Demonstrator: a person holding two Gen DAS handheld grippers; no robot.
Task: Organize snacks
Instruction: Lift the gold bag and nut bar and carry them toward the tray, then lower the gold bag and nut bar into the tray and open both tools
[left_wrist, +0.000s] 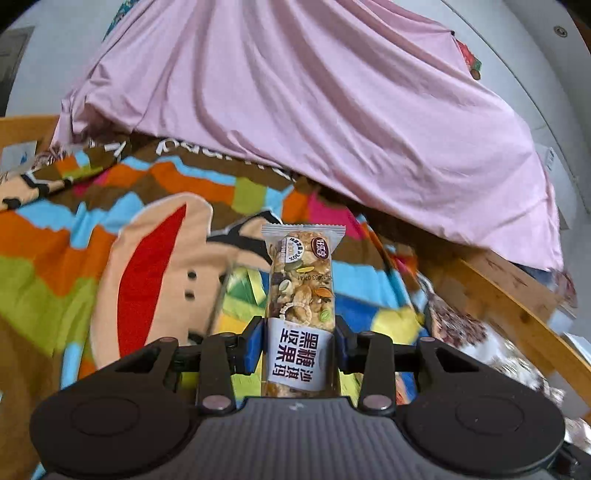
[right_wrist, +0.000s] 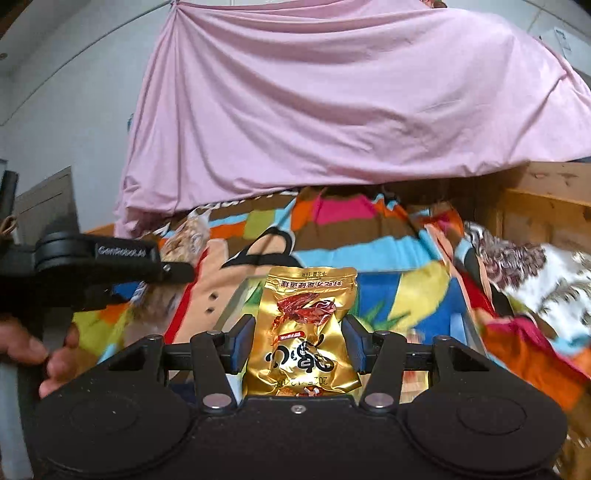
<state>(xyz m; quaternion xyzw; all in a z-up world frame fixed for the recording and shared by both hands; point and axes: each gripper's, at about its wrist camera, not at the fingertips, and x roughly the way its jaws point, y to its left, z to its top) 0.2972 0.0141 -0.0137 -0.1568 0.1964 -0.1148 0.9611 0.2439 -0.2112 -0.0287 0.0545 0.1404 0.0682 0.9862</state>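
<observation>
In the left wrist view, the left gripper (left_wrist: 300, 345) clamps a nut bar (left_wrist: 300, 295) in a clear wrapper, its blue pads (left_wrist: 254, 347) pressing on either side of the white label near the bar's lower end. The bar stands upright between the jaws, its crimped top end free, above a colourful cartoon blanket (left_wrist: 110, 258). Beyond it a pink sheet (left_wrist: 314, 110) drapes down over a wooden frame (left_wrist: 517, 295).

In the right wrist view, the right gripper (right_wrist: 300, 345) holds a gold snack pouch (right_wrist: 303, 332), crumpled in the middle where the pads (right_wrist: 240, 345) pinch it. The pouch rises upright above the same blanket (right_wrist: 351, 229), with the pink sheet (right_wrist: 332, 110) hanging behind. At the left edge the left gripper's black body (right_wrist: 92, 266) shows, with a person's fingers (right_wrist: 55, 354) below it.
</observation>
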